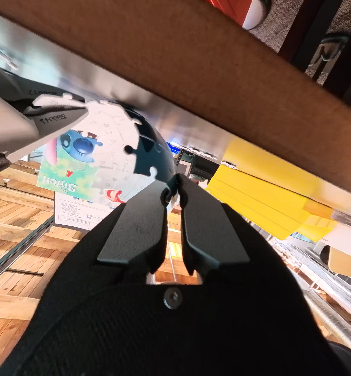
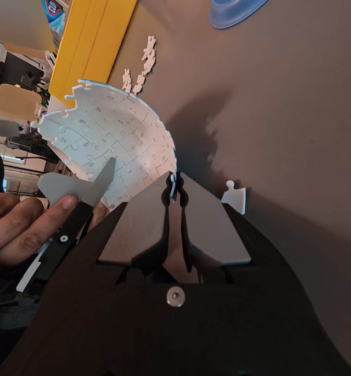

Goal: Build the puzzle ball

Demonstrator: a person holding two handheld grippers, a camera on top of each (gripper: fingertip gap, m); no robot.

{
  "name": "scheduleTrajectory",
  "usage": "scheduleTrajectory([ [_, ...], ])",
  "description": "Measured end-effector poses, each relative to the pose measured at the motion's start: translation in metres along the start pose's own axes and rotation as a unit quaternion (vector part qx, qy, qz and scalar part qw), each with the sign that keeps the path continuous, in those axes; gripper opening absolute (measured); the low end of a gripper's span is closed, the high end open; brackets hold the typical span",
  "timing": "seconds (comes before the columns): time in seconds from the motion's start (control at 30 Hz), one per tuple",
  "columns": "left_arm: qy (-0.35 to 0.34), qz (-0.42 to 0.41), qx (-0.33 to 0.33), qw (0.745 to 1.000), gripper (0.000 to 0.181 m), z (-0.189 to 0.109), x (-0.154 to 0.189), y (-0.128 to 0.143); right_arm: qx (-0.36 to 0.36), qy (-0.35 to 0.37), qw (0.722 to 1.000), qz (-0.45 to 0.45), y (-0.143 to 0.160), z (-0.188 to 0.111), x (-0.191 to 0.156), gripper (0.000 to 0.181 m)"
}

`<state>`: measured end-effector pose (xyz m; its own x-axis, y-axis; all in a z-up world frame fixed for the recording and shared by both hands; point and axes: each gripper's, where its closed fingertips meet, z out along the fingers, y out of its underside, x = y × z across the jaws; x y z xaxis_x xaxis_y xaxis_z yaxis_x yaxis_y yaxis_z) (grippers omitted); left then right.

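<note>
**Gripping the half-built ball from two sides**

Clamping the rim of the ball (image 1: 142, 148), the left gripper (image 1: 176, 183) sits at the centre of the left wrist view, its black fingers (image 1: 138, 225) drawn nearly together on the dark outer edge of the shell. The ball fills the middle left of that frame, showing a white inner surface and a dark blue outer surface. Above it, at the upper left, the grey tip of the other gripper (image 1: 54, 120) presses against the shell. Behind the ball a printed box (image 1: 68, 175) hangs in the frame, with a white sheet (image 1: 79, 211) below it. A brown table (image 1: 190, 61) edge crosses the top diagonally, and a yellow tray (image 1: 258, 195) lies at the right.

In the right wrist view the right gripper (image 2: 175, 183) stands at the centre, its jaws narrowed on the thin rim of the ball (image 2: 117, 138), a sliver of blue and white pinched between them. The shell spreads up and left as a white bowl of joined, numbered pieces. At the lower left a hand (image 2: 28, 225) holds the left gripper, whose grey finger (image 2: 103, 181) lies across the inside of the bowl. Loose pieces (image 2: 146, 63) rest on the table (image 2: 272, 122) above the ball, and a single piece (image 2: 234, 195) lies just right of the right gripper. The yellow tray (image 2: 93, 40) sits at the upper left, and a blue dish (image 2: 231, 14) at the top right.
</note>
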<state>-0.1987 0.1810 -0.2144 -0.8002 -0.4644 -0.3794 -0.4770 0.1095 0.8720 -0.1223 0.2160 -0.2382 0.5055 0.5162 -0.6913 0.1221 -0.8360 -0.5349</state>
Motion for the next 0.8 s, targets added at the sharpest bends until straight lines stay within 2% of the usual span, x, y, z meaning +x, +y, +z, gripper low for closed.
scheduleTrajectory([
  [0.13, 0.01, -0.002, 0.01, 1.0, 0.002, 0.0, 0.004, -0.005, 0.008, -0.001, 1.0, -0.01, -0.003, -0.004, -0.004, 0.032],
  [0.27, 0.01, -0.006, 0.011, 1.0, 0.002, 0.002, 0.004, -0.003, 0.022, 0.027, 0.998, -0.044, -0.009, -0.019, -0.002, 0.04],
  [0.53, 0.019, -0.011, 0.003, 1.0, 0.001, 0.013, 0.007, 0.006, 0.082, 0.019, 0.988, -0.126, -0.025, -0.064, -0.022, 0.045],
  [0.7, 0.02, -0.025, 0.005, 0.999, 0.003, 0.021, 0.009, 0.007, 0.069, 0.052, 0.986, -0.146, -0.022, -0.054, -0.007, 0.046],
  [0.8, 0.025, -0.051, 0.012, 0.998, 0.016, 0.023, 0.009, 0.008, 0.084, 0.04, 0.986, -0.136, -0.025, -0.047, -0.004, 0.045],
])
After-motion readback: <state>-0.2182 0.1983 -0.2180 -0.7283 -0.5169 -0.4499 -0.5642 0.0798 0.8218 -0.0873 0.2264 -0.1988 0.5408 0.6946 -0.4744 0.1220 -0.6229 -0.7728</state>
